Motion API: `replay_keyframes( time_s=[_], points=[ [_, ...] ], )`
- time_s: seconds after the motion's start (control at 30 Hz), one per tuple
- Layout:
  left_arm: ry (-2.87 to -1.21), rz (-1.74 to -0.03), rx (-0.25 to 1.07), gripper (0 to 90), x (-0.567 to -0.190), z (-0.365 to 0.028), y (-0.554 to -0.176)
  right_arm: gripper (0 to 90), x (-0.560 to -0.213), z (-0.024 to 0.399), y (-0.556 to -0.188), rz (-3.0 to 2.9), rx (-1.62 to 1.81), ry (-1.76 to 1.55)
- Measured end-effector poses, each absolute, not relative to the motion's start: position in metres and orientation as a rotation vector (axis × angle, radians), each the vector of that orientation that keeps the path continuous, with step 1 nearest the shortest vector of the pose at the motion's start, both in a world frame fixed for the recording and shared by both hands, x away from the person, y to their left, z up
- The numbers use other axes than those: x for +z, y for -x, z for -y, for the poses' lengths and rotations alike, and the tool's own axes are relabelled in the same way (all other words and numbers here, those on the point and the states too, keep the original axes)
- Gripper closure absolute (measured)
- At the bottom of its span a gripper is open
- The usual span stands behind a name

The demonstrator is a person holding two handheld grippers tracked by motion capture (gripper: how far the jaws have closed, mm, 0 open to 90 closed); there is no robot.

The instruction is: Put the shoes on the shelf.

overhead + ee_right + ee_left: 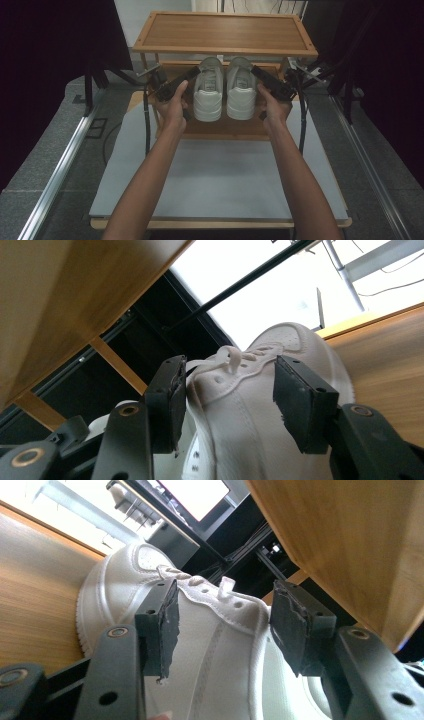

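On the rack's lower shelf [220, 131], two white sneakers [208, 90], one between each gripper's [194, 75] parted jaws.

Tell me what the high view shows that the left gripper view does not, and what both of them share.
High view alone: both forearms coming in from below, the left gripper and right gripper flanking a pair of white shoes, the right shoe, the rack's top shelf, and the grey table under the rack.

Left gripper view alone: the open jaws seen close, their pads apart with the shoe's laced upper between them, and a bright screen in the background.

Shared: the left shoe resting on the wooden lower shelf.
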State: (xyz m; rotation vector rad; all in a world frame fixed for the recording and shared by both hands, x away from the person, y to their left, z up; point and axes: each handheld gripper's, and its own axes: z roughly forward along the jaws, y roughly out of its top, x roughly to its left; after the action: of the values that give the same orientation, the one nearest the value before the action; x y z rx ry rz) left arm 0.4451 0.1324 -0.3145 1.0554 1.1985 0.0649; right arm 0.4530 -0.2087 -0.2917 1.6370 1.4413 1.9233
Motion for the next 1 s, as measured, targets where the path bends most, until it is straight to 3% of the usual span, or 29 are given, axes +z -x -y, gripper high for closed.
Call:
replay_keyframes(
  time_s=[0.27,0.6,1.0],
  points=[
    [-1.165,-1.110,0.152,57.7,-0.313,-0.150,-0.407,60.4,-0.285,0.224,-0.421,-1.563,1.853,-1.539],
    [-1.387,-0.994,0.260,85.7,-0.317,-0.159,-0.357,85.1,-0.290,0.218,-0.373,-1.826,1.738,-1.311],
    [-1.520,-0.948,0.253,89.1,-0.328,-0.124,-0.361,89.7,-0.300,0.191,-0.367,-1.975,1.654,-1.165]
  ],
)
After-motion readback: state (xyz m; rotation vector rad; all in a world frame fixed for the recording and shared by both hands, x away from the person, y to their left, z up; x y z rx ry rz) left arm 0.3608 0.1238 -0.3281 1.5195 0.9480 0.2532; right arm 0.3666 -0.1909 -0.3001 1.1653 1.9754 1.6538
